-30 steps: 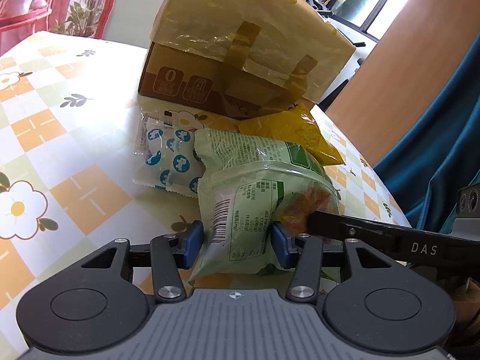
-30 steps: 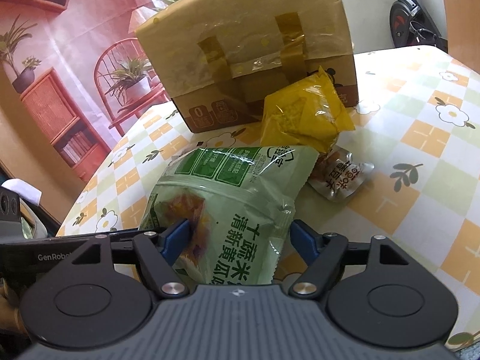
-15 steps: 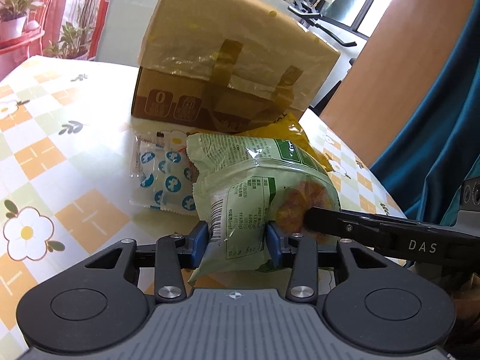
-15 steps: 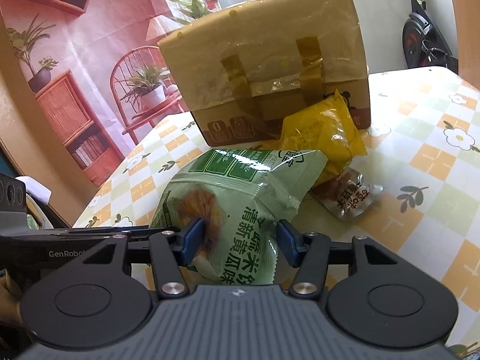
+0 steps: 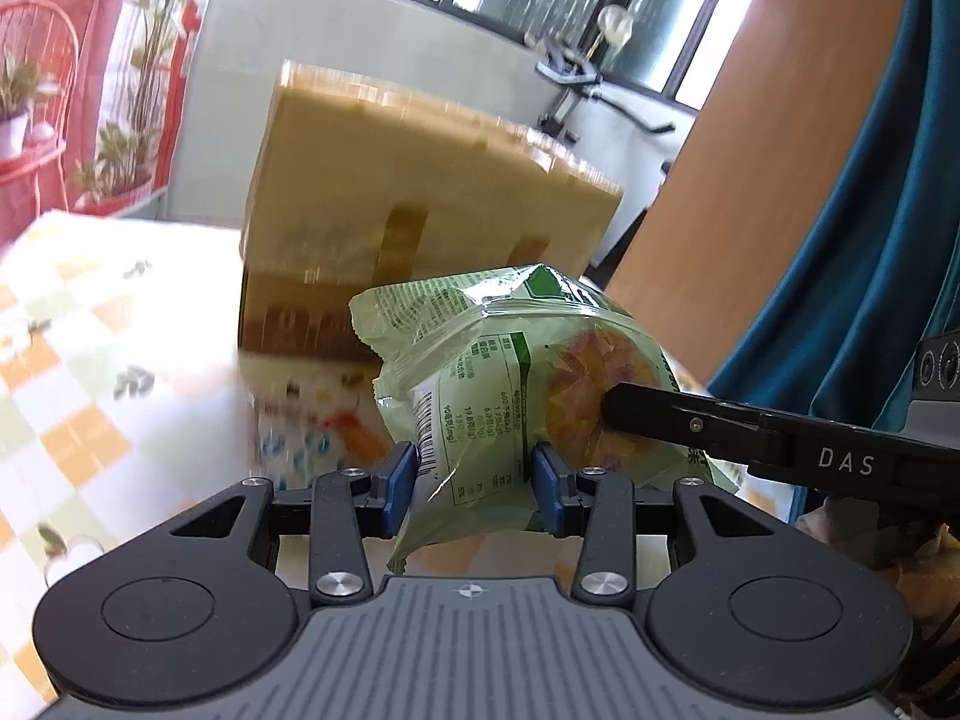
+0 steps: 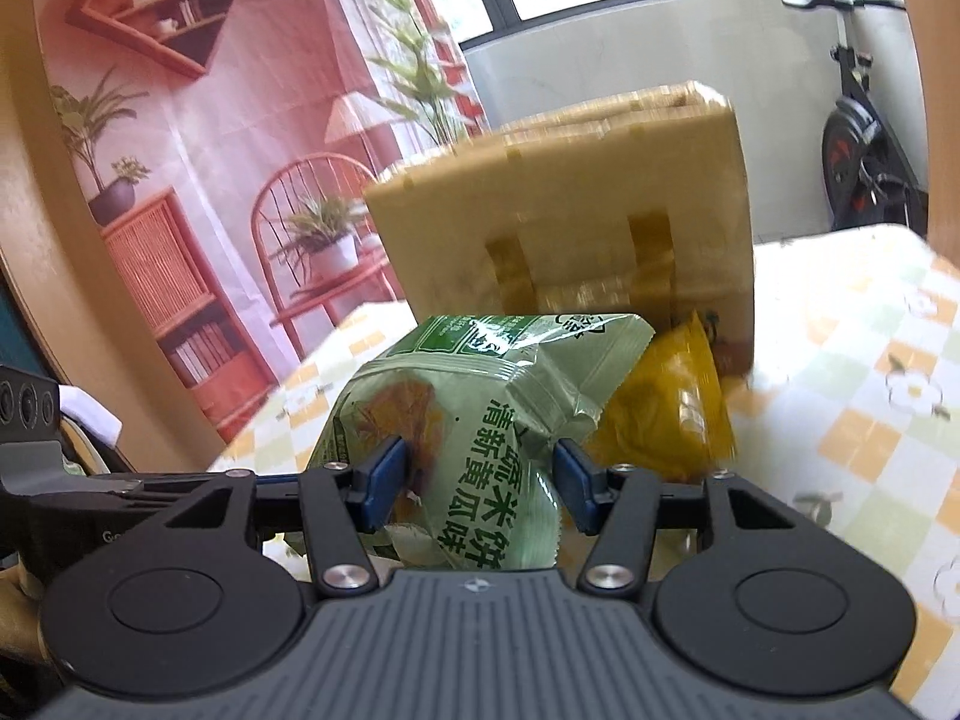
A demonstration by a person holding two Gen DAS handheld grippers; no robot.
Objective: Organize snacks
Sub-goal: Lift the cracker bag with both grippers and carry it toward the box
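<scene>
A green snack bag (image 5: pixel 492 372) hangs above the table, held at two ends. My left gripper (image 5: pixel 474 483) is shut on its back corner with the barcode. My right gripper (image 6: pixel 480 480) is shut on the front of the green snack bag (image 6: pixel 480 408), over the printed characters. The right gripper's black finger (image 5: pixel 690 420) reaches in from the right of the left wrist view. A yellow snack packet (image 6: pixel 666 414) lies on the table behind the bag. A blue-and-white packet (image 5: pixel 300 438) lies blurred on the table under the bag.
A taped cardboard box (image 5: pixel 420 204) stands on the table right behind the snacks, and the same box (image 6: pixel 570 216) fills the middle of the right wrist view. The checked flower tablecloth (image 5: pixel 90 360) spreads to the left. A blue curtain (image 5: pixel 840 240) hangs at the right.
Both grippers closed onto the green bag and then rose with it off the table. The box and the table now sit lower and blurred in both views.
</scene>
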